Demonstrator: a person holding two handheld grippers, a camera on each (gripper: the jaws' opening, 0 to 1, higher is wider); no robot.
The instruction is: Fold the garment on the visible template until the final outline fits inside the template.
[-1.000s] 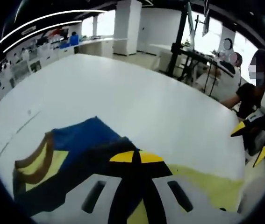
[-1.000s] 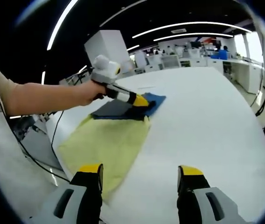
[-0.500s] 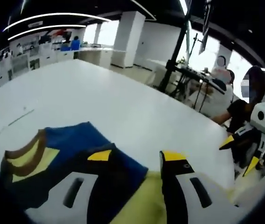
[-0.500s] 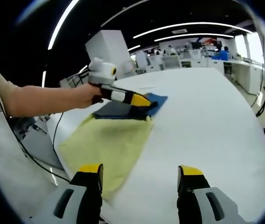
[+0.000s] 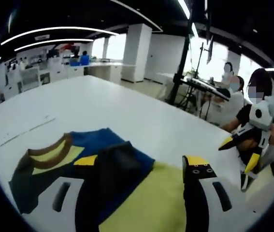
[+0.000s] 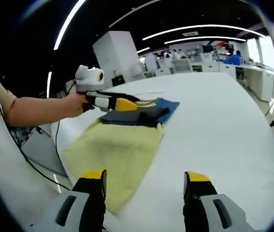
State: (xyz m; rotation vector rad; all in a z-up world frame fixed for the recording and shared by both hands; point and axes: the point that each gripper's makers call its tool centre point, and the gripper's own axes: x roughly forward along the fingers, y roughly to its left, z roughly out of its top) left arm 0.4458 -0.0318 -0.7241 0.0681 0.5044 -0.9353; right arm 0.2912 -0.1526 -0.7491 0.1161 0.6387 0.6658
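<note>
The garment is navy and blue with a yellow and brown collar. It lies folded on the white table, its dark flap turned over the blue part. In the right gripper view the garment rests at the far end of the yellow template. My left gripper stands open just above the garment's near edge and the template, holding nothing. A hand holds the left gripper beside the garment. My right gripper is open over the table, short of the template. The right gripper also appears at the table's right edge.
The white table stretches wide to the right of the template. Its near edge drops off to cables. People sit past the table's right side beside a black stand. Desks line the far wall.
The left gripper was shut on the dark fold a second ago; it has opened, let the fold go and drawn back. The right gripper has stayed open and still.
</note>
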